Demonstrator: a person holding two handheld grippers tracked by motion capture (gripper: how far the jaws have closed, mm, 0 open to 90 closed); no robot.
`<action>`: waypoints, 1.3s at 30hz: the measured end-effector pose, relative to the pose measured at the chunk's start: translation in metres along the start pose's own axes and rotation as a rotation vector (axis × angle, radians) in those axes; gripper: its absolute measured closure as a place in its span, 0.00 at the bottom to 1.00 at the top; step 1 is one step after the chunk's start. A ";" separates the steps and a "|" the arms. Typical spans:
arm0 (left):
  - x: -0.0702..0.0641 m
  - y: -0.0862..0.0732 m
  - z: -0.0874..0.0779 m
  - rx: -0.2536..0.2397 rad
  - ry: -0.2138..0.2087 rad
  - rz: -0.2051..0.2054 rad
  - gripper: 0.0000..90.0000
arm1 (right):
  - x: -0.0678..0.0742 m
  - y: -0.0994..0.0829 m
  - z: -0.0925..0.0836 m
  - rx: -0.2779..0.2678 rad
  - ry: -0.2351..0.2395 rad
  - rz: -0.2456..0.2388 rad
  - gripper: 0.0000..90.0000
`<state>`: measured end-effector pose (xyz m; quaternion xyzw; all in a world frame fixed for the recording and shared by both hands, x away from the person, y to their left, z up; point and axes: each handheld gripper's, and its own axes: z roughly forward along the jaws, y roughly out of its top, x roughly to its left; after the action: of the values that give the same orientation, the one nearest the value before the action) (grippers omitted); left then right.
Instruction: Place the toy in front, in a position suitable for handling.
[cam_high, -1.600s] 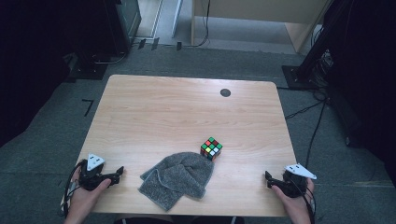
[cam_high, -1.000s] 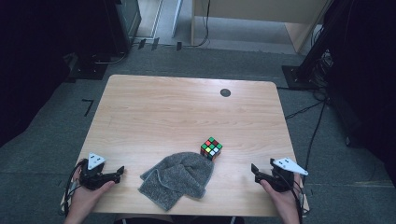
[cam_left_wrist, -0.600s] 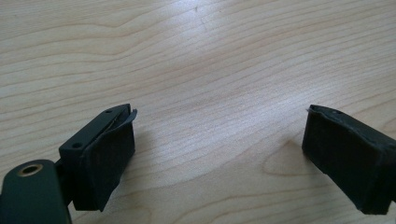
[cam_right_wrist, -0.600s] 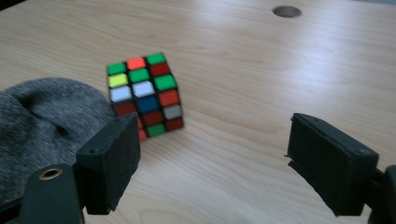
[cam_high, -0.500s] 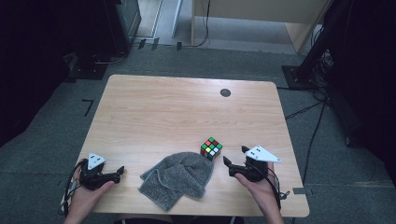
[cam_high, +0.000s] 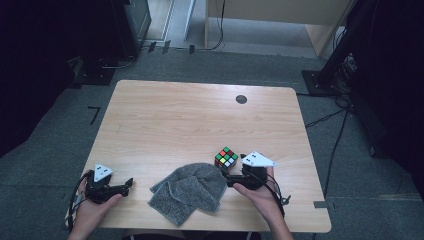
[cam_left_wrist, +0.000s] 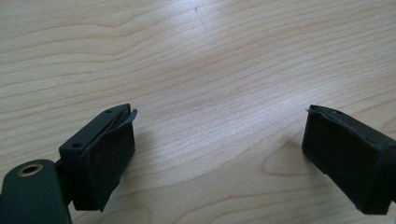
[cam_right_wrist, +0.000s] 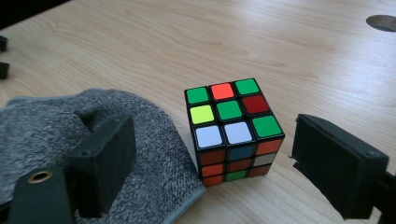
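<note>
A scrambled colour cube (cam_high: 226, 159) stands on the wooden table (cam_high: 200, 115), touching the right edge of a crumpled grey cloth (cam_high: 192, 192). My right gripper (cam_high: 230, 181) is just on the near side of the cube, pointing left and away. In the right gripper view the cube (cam_right_wrist: 231, 130) sits just ahead of the gap between the jaws, green and white stickers on top. The right gripper (cam_right_wrist: 217, 158) is open, its jaws have just widened a little, and neither pad touches the cube. Its left jaw hangs over the cloth (cam_right_wrist: 56, 126). My left gripper (cam_high: 127, 185) rests open near the front left corner, empty (cam_left_wrist: 215, 149).
A dark round hole (cam_high: 241, 99) lies in the tabletop near the far edge, right of centre. Bare wood stretches behind the cube. Dark floor with cables and stands surrounds the table.
My right gripper has slid left from the table's front right area to just beside the cube. The left gripper, the cube and the cloth have stayed put.
</note>
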<state>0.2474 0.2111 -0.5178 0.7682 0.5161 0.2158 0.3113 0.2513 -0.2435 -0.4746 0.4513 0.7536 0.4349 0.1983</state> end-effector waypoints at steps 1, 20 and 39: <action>0.000 0.000 0.000 0.000 0.000 0.000 0.11 | 0.000 0.000 0.000 0.000 0.000 0.000 0.16; 0.000 0.000 0.000 0.001 0.000 0.001 0.11 | -0.014 -0.012 0.042 0.086 -0.055 -0.019 0.29; 0.000 0.000 0.000 0.001 0.002 0.002 0.11 | -0.023 -0.021 0.044 0.066 -0.114 0.007 0.38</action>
<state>0.2474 0.2109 -0.5178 0.7687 0.5157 0.2168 0.3102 0.2831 -0.2466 -0.5188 0.4842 0.7535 0.3842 0.2243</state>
